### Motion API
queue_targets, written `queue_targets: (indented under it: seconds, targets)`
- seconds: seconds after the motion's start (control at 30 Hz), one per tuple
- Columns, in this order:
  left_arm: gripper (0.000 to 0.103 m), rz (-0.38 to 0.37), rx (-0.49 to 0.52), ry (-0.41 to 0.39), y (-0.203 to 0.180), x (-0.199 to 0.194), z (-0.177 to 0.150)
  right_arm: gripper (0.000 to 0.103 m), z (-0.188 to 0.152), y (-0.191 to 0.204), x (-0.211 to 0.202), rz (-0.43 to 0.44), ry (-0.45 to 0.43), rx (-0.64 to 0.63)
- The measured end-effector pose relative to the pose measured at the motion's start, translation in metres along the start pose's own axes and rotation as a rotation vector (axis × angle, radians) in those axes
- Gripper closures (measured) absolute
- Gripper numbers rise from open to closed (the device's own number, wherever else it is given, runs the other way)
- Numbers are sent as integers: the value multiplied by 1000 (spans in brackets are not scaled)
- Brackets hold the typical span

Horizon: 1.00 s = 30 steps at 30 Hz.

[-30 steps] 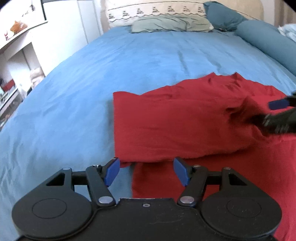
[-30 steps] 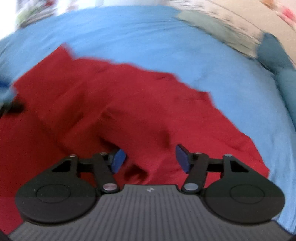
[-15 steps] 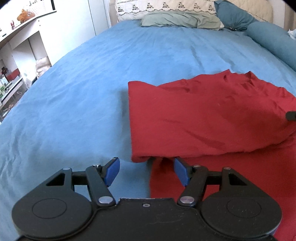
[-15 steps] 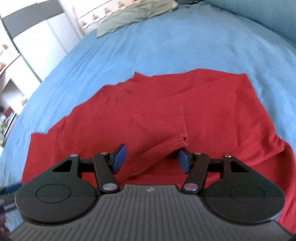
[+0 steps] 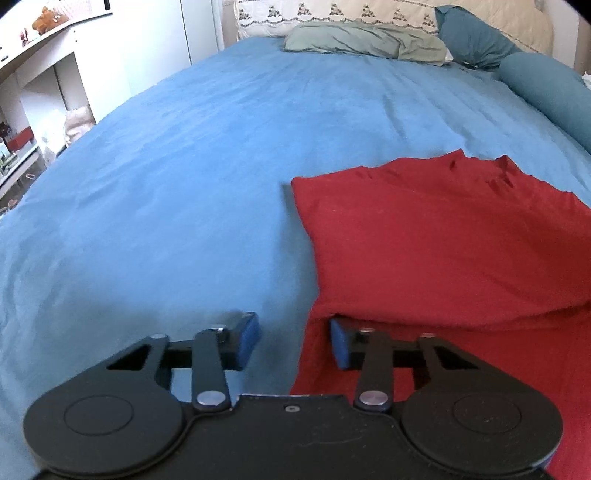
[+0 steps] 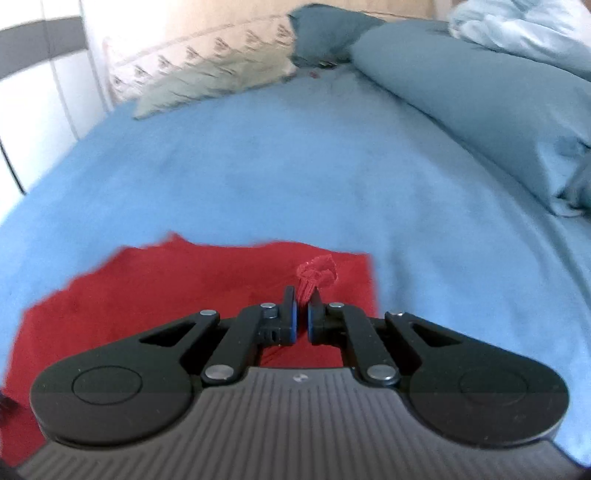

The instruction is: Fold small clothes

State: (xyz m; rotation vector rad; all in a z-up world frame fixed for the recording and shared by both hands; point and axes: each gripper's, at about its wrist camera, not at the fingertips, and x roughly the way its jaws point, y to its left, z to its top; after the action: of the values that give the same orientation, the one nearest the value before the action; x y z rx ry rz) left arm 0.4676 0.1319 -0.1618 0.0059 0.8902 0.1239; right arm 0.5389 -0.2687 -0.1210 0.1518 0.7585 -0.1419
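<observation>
Red knit cloth, a small red garment (image 5: 443, 236), lies on the blue bedspread (image 5: 184, 166) on the near right part of the bed, with an upper layer folded over a lower one so that a straight folded edge faces left. In the left wrist view the left tool (image 5: 295, 341) sits low at the near left corner of that garment; its jaws have just been closing but are still apart. The right blue pad (image 5: 340, 345) is tucked under the lip of the upper layer against the cloth, while the left pad (image 5: 248, 339) stands over bare bedspread, so the garment's edge lies between the two without being squeezed. In the right wrist view the right tool (image 6: 301, 314) is pressed together on a bunched tuft of the red cloth (image 6: 317, 271), which sticks up beyond the fingertips near the garment's far right corner; its jaws have just closed on it. That view is somewhat blurred. At the far end of the bed lie a grey-green pillow (image 5: 369, 42), an embroidered cream pillow (image 5: 332, 14) behind it, and teal pillows (image 5: 476, 40) to the right. White shelving (image 5: 44, 85) stands beside the bed on the left.
</observation>
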Motion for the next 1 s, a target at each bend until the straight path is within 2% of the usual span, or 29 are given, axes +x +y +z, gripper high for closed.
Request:
queue_targets:
  seconds: [0.2,0.3,0.37,0.4,0.43,0.5,0.6,0.67,0.73,0.83,0.9,1.0]
  targets:
    - [62,21,4,18,1,-3,-3,82,-25,-24,29,-21,70,12]
    - [61,25,43,19,-3,-13,-2,76,-28,-23,23,-9,61,-2]
    - [57,9,65,-1,-5,-25,-2,52,-27,-26,16,13,65,13]
    - [52,-9,79,-20,-7,-32,-1,31,-26,-26,9,16,53,10]
    - [48,-27,91,-40,-10,-38,1,17,-27,-23,0,8,28,-7]
    - [37,-80,106,-76,-15,-49,6,8,-28,-16,-16,14,-24,-61]
    - [37,-150,111,-95,-28,-48,15,7,-29,-2,-22,75,-36,-124]
    - [37,-170,114,-87,-37,-37,19,7,-31,7,-15,107,-25,-131]
    - [37,-187,103,-62,-44,-22,19,7,-36,13,-1,100,12,-130]
    - [37,-164,78,6,-46,-1,14,7,-49,4,18,46,75,-83]
    - [37,-168,80,-6,-44,1,10,7,-58,-5,18,80,43,-55]
    - [37,-158,95,0,-46,-1,13,7,-59,-2,18,85,42,-97]
